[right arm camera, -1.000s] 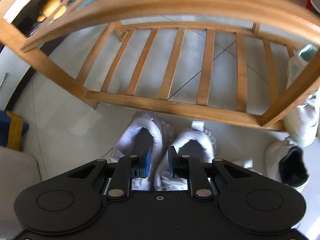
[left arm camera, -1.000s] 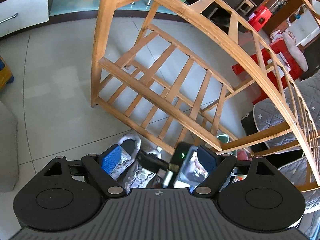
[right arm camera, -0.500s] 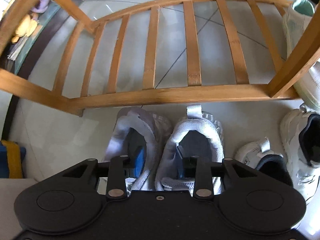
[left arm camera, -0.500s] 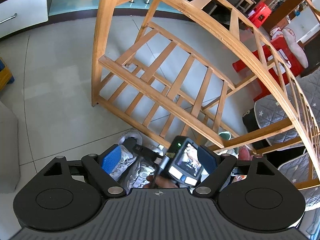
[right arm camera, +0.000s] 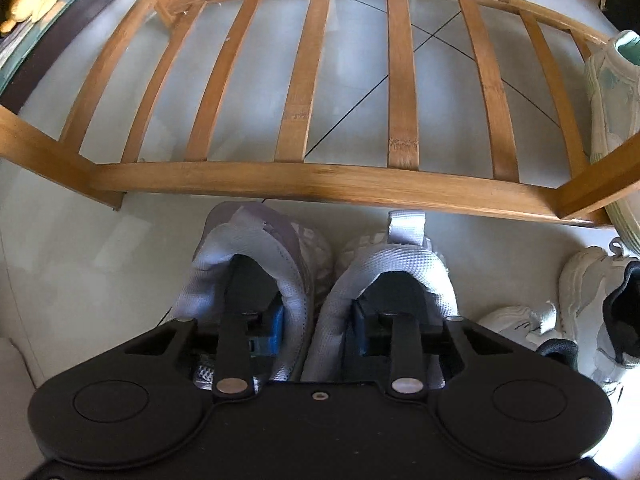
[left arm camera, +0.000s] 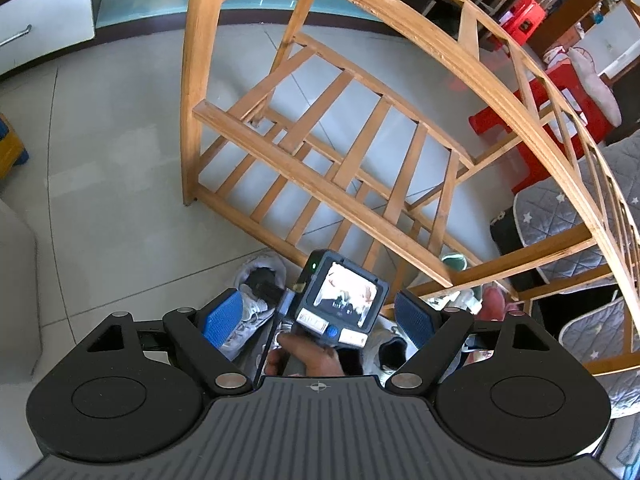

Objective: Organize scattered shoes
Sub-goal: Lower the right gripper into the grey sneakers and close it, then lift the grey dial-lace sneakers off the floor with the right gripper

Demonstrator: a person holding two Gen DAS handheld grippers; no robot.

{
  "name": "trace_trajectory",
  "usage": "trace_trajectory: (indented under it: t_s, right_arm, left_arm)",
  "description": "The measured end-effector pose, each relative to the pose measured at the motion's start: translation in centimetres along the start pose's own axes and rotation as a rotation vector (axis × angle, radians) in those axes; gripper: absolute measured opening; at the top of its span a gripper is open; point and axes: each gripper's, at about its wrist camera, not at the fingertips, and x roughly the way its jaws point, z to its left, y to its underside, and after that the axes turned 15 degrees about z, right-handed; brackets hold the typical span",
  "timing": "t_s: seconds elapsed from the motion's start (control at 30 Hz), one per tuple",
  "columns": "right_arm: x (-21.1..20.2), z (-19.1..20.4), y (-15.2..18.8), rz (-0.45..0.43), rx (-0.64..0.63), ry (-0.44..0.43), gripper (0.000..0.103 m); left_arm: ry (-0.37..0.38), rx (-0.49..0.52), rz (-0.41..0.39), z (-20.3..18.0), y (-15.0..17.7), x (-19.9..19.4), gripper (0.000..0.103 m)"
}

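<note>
Since a sec ago the right gripper (right arm camera: 318, 326) has dropped closer to the pair of grey sneakers, so the wooden shoe rack's (right arm camera: 320, 184) lower shelf now fills the top of the right wrist view instead of arching overhead; left gripper (left arm camera: 318, 316) barely shifted. Right jaws are closing, one finger down inside each shoe: blue pad (right arm camera: 274, 326) in the left grey sneaker (right arm camera: 256, 264), other finger in the right grey sneaker (right arm camera: 396, 268), w/ both inner collar walls sandwiched between them. Pads seem to press the collars, but contact isn't 100% clear. Both sneakers sit side by side on the tile floor (right arm camera: 500, 240), just in front of the rack's front rail, openings facing the cam. White sneakers (right arm camera: 580, 312) lie on the floor to the right, and a mint-trimmed shoe (right arm camera: 612, 92) sits by the rack's right end. Left gripper hangs above w/ jaws wide apart, nothing between the pads; through the gap you see the person's hand (left arm camera: 308, 356) on the right gripper's handle and its small screen (left arm camera: 344, 296).
</note>
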Motion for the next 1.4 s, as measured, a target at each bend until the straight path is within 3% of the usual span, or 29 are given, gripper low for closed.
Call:
trace_trajectory:
  t_s: [0.43, 0.77, 1.17, 1.4]
  right_arm:
    - [-6.0, -6.0, 6.1, -0.252, 0.105, -0.126, 0.025]
    - [-11.8, -7.2, 10.4, -0.477, 0.07, -0.116, 0.024]
    - [-17.2, -7.9, 13.1, -0.554, -0.012, -0.032, 0.023]
    - [-20.5, -9.9, 14.0, -0.572, 0.024, -0.005, 0.023]
  left_arm:
    - [0.019, 0.002, -0.007, -0.7, 0.1, -0.3, 0.084]
    - [0.027, -0.016, -0.012, -0.8, 0.0, -0.5, 0.084]
    - [0.032, -0.016, -0.021, -1.0, 0.1, -0.9, 0.084]
    - [0.043, 0.004, -0.013, -1.9, 0.4, -0.7, 0.084]
